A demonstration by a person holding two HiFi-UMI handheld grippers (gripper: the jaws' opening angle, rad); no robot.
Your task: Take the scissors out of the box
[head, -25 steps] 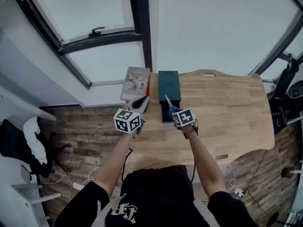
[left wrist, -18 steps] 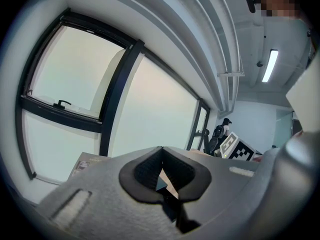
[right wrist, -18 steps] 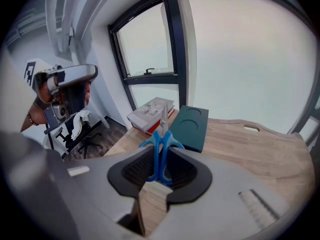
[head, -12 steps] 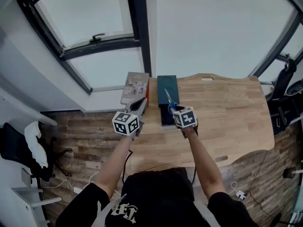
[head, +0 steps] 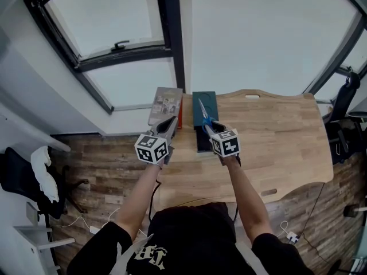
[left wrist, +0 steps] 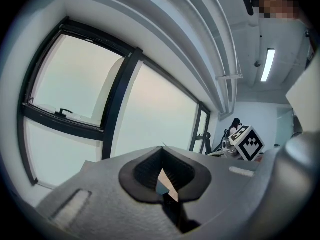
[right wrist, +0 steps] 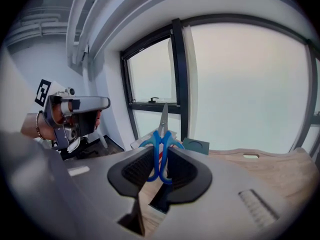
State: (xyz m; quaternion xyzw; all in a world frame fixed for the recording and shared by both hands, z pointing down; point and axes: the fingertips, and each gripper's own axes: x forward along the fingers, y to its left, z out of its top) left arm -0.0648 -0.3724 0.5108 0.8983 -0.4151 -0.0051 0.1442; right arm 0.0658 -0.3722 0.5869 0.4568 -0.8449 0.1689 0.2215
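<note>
My right gripper (head: 211, 128) is shut on the blue handles of the scissors (head: 203, 112), whose closed blades point up and away from me. It holds them in the air above the near end of the dark teal box (head: 209, 99) at the table's far left. In the right gripper view the scissors (right wrist: 161, 144) stand upright between the pads, with the box (right wrist: 196, 145) behind them. My left gripper (head: 170, 122) hovers left of the box, shut and empty; its pads (left wrist: 145, 171) meet at the tips.
A printed booklet or lid (head: 165, 103) with a red edge lies just left of the box. The wooden table (head: 275, 136) stretches to the right. Large windows lie beyond it, wood floor to the left, and a chair and cables at the sides.
My right gripper has risen with the scissors, lifting them off the box, and the blades now point more upward. My left gripper has risen slightly.
</note>
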